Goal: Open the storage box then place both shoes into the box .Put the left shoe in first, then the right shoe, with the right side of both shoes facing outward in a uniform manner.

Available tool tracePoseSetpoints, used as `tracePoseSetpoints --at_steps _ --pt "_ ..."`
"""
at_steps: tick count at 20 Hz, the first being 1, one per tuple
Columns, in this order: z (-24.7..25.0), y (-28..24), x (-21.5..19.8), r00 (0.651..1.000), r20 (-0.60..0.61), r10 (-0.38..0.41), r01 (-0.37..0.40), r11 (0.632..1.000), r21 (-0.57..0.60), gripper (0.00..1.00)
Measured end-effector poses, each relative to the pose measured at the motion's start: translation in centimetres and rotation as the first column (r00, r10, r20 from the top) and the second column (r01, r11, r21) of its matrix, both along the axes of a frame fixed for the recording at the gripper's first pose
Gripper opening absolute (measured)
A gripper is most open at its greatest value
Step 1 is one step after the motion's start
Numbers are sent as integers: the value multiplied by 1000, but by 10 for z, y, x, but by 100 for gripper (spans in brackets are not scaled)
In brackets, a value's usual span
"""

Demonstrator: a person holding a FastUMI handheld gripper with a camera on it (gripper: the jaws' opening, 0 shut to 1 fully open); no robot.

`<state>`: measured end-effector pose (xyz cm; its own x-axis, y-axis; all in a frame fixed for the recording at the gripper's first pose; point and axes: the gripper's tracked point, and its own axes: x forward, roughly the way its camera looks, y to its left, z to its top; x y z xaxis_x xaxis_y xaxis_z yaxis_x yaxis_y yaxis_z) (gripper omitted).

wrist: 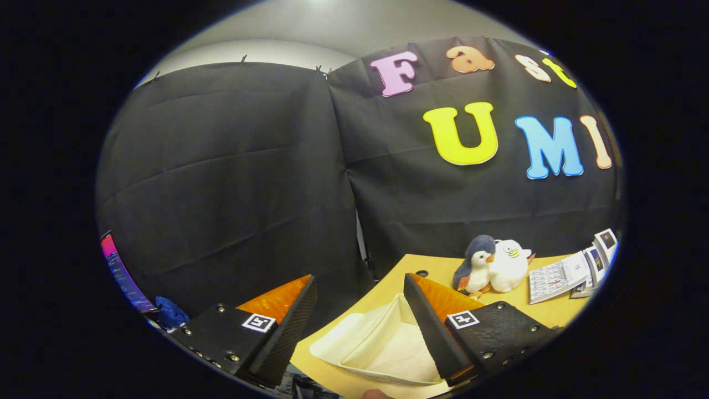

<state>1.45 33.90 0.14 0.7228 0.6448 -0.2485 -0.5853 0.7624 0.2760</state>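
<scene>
The gripper (360, 327) stands wide open, holding nothing. Between and just ahead of its fingers lies the cream storage box (382, 341) on the wooden table (545, 313), seemingly open and empty, so the shoes likely remain to be loaded. Beyond sit two plush penguins (493, 269) and some papers (559, 277).

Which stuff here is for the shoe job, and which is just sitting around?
For the job: white storage box between the open gripper fingers.

Just lying about: two plush penguins, printed sheets, wooden table, blue cloth, a screen.
</scene>
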Motion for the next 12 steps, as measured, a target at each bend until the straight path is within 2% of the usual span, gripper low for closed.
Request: tracePoseSetpoints --at_steps 7,12 --pt "-33 -100 28 986 -21 -167 166 985 -45 98" --pt "-73 -156 37 968 -79 -238 231 969 -82 97"
